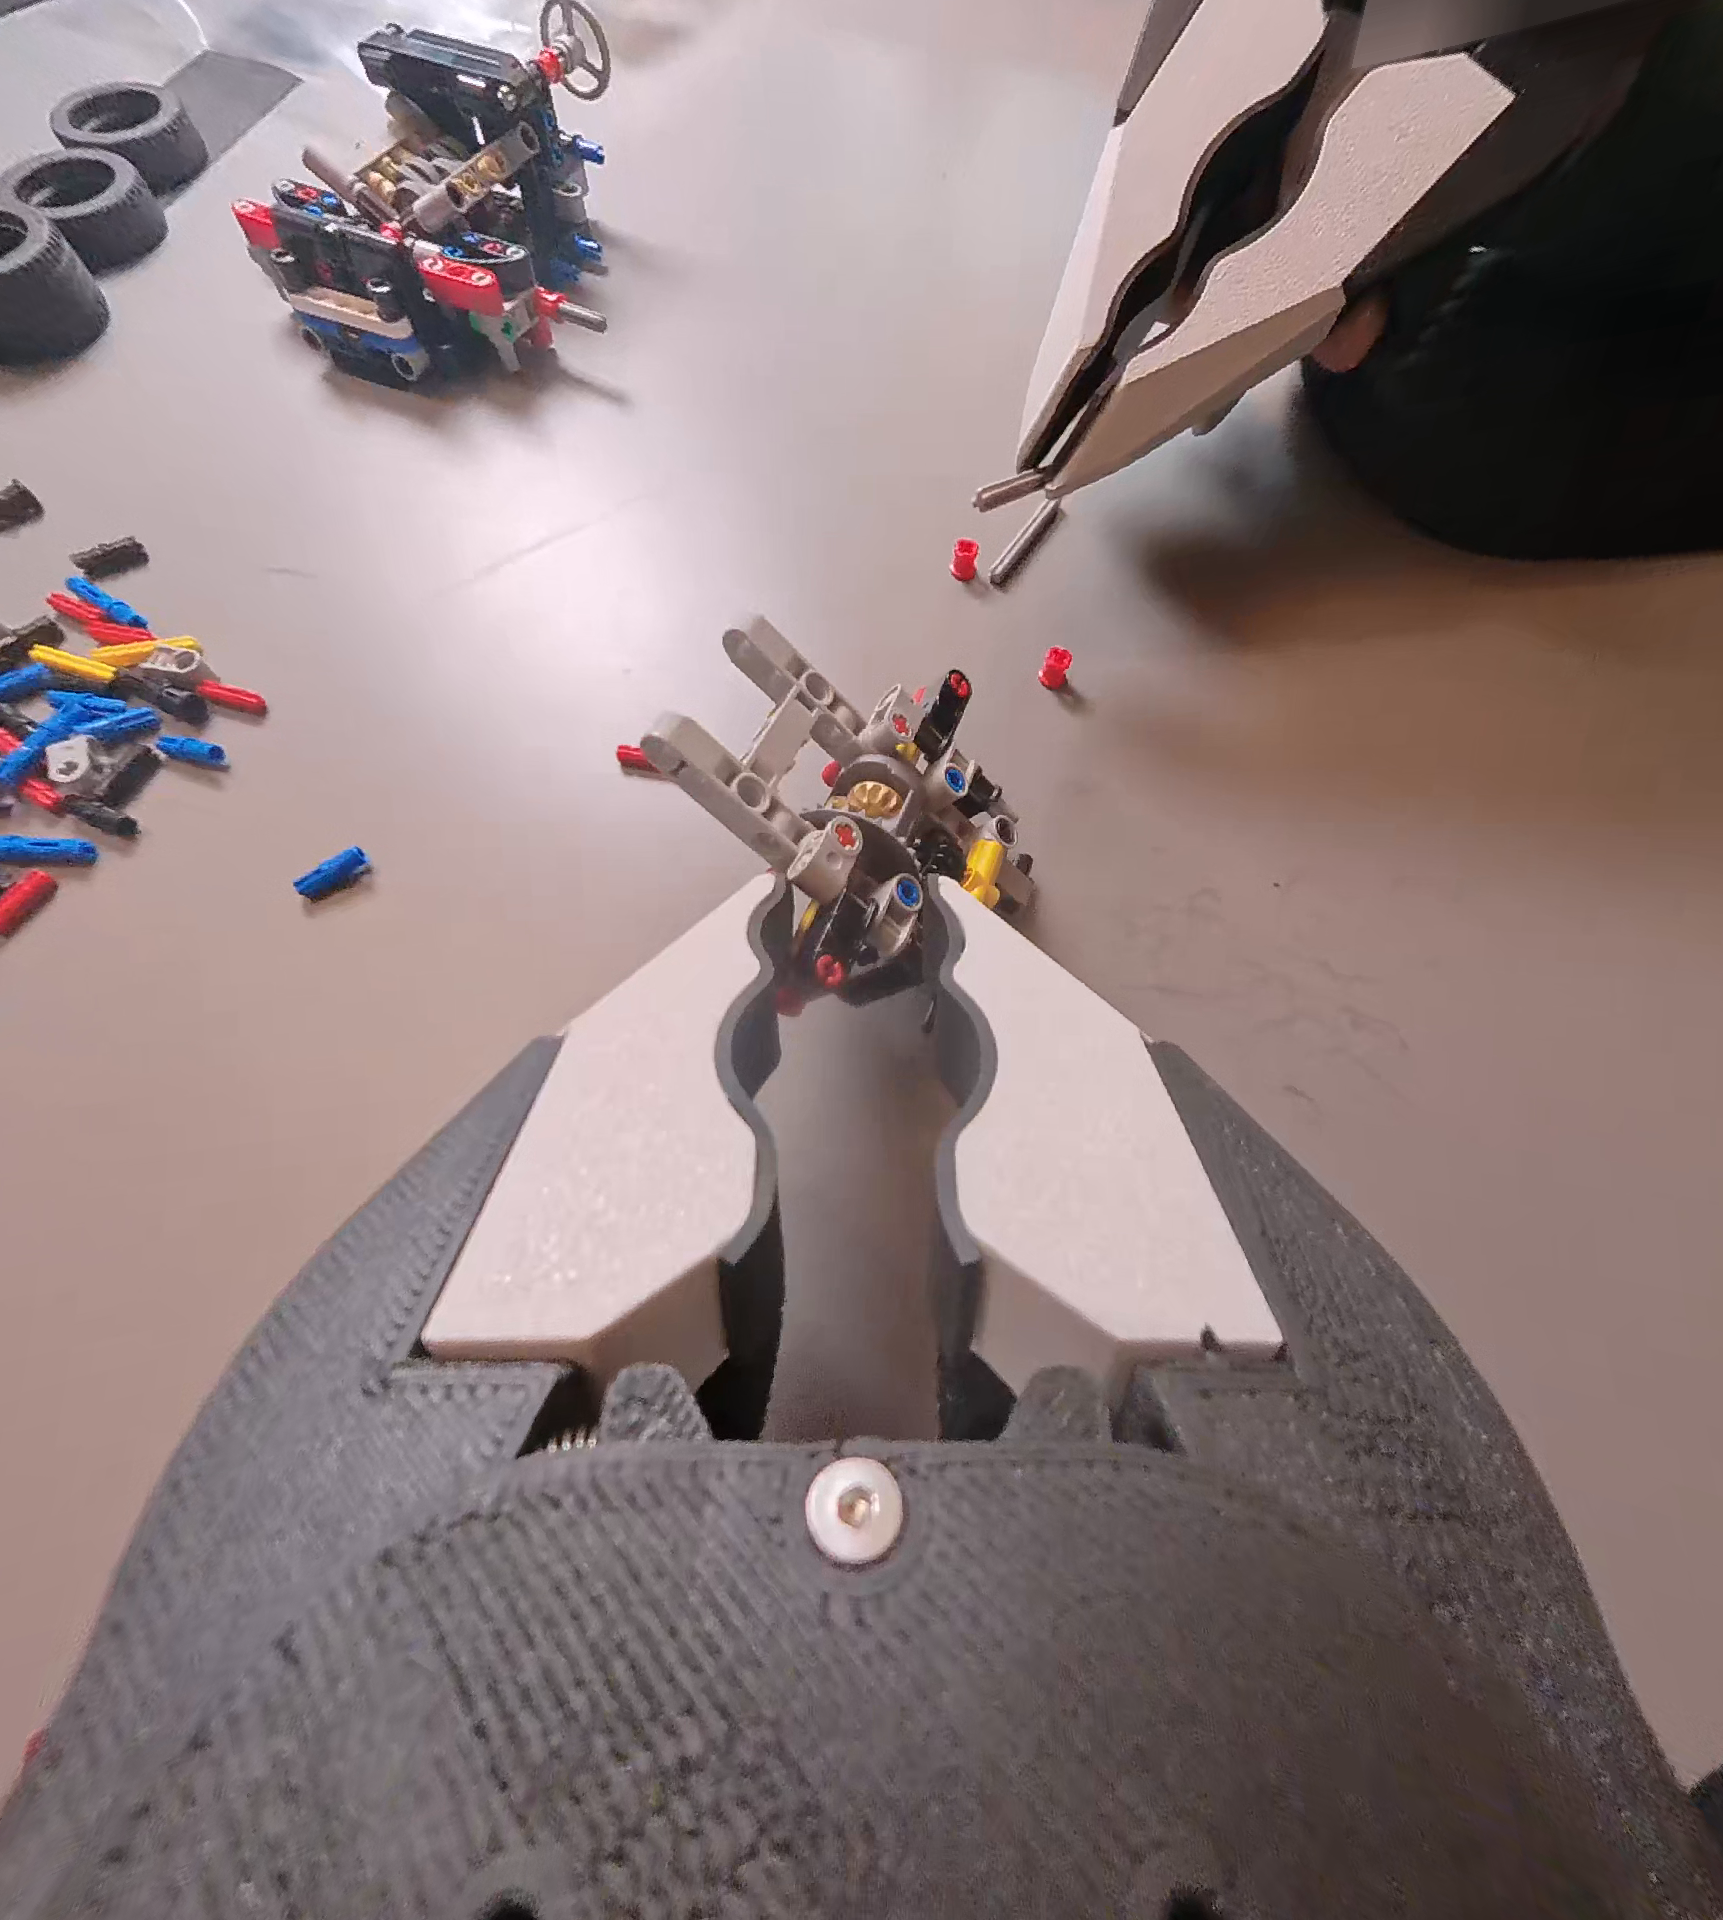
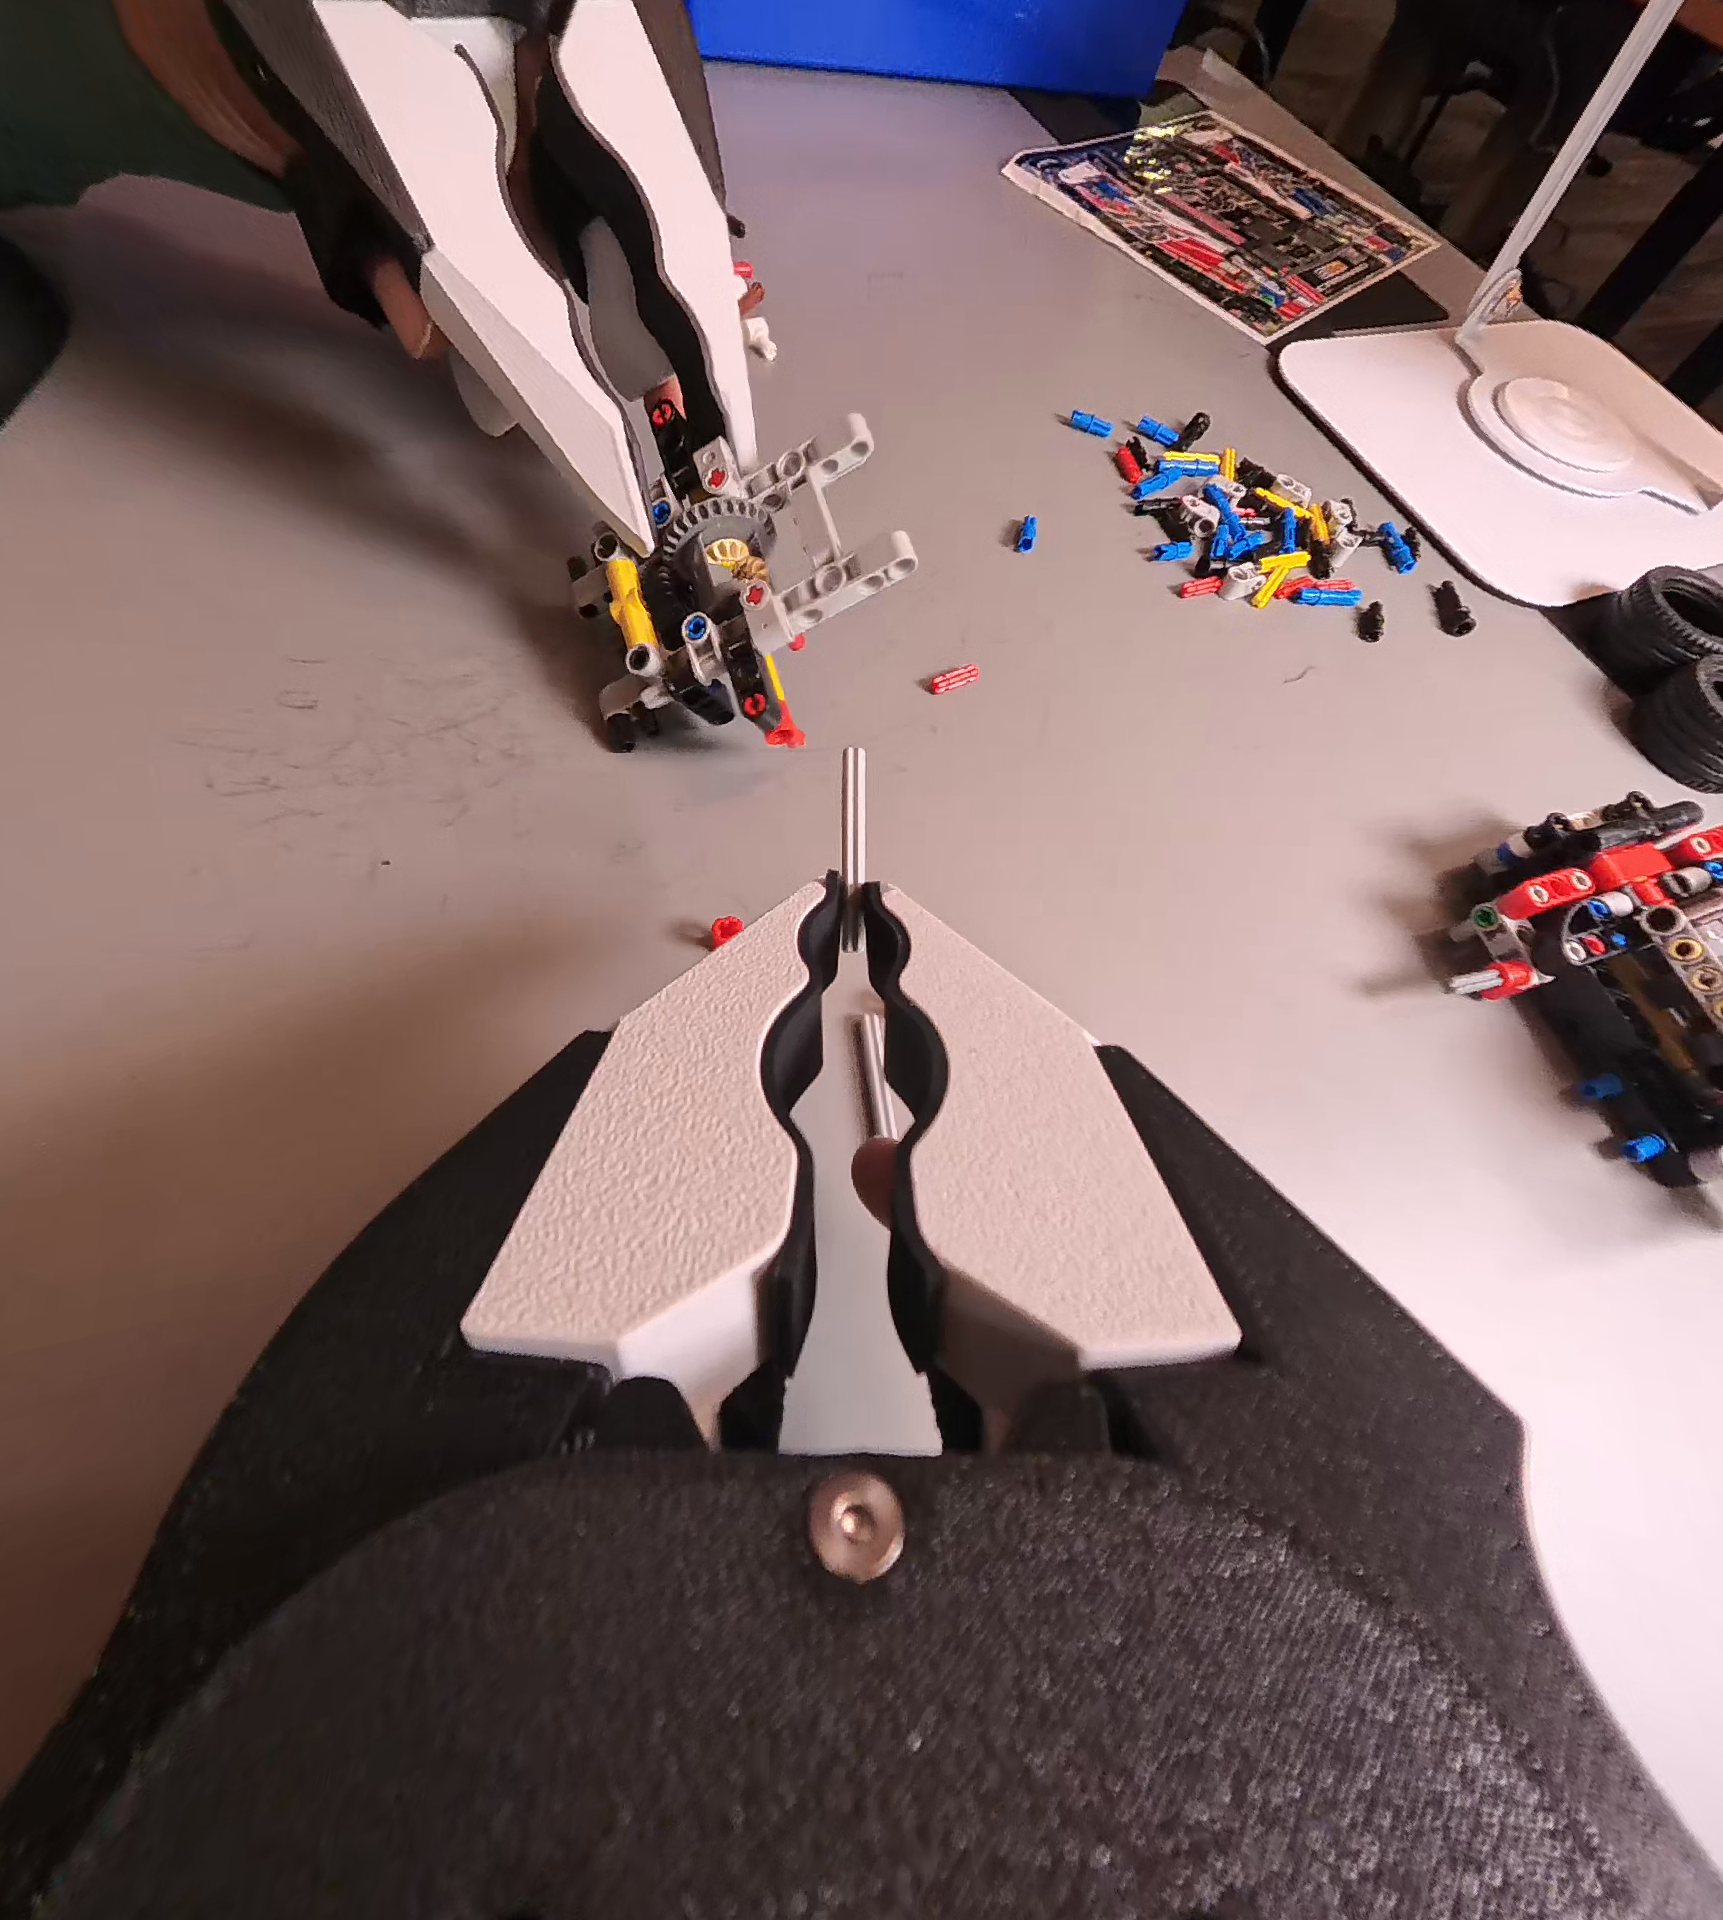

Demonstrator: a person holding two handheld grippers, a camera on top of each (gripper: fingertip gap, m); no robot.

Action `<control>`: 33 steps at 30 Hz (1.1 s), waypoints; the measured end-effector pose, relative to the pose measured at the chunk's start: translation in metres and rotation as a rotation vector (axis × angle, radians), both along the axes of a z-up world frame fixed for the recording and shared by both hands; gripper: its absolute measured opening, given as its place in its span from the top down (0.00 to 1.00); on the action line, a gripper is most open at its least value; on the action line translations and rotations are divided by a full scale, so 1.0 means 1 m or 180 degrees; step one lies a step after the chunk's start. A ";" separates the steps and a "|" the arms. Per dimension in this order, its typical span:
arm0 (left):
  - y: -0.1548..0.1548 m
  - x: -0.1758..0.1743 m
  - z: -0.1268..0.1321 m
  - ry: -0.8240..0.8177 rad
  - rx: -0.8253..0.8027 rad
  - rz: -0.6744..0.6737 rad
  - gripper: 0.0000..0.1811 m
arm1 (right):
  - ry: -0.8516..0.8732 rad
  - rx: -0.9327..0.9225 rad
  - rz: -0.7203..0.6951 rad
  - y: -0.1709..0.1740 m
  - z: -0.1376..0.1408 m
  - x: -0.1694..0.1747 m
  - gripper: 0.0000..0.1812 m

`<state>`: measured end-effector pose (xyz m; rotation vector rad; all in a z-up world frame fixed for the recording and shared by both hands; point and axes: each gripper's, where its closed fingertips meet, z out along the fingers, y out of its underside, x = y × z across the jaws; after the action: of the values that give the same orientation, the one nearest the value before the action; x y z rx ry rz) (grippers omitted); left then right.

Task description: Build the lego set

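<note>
— While the left gripper [image 1: 862, 935] grips the gear module [image 1: 867, 821] on the table [image 1: 1356, 935], how far along is the build?

— Partway, I'd judge. The chassis [image 1: 431, 218] stands well apart, already dense with beams and a steering wheel, but wheelless: the tyres [image 1: 36, 229] sit unused beside it.

— And the right gripper [image 2: 854, 904]?

— Pinched on a grey axle [image 2: 853, 821], held just above the table and pointing toward the module. A second axle [image 1: 1023, 540] lies under it, with red bushes [image 1: 1054, 667] close by (likely meant for these axles).

— What's left?

— Plenty: the pin pile [image 2: 1262, 530] is large, the module isn't joined to the chassis, and the manual [image 2: 1221, 218] lies open far off.
</note>
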<state>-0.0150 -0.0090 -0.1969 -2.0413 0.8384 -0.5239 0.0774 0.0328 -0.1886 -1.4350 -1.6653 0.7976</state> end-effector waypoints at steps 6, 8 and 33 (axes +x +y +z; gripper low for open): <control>-0.004 -0.001 -0.004 -0.0195 -0.0208 -0.0036 0.88 | -0.0009 0.0011 0.0014 -0.001 -0.001 -0.001 0.98; -0.004 -0.001 -0.006 -0.0254 -0.0278 -0.0025 0.88 | -0.0012 0.0009 0.0019 -0.002 -0.001 -0.001 0.99; -0.013 -0.024 -0.011 -0.0463 -0.0643 0.0051 0.84 | -0.0737 -0.0208 0.0124 -0.004 -0.026 0.030 0.99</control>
<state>-0.0390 -0.0219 -0.2083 -2.1602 0.7051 -0.7648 0.1077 0.0286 -0.2144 -1.5941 -1.8602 0.7355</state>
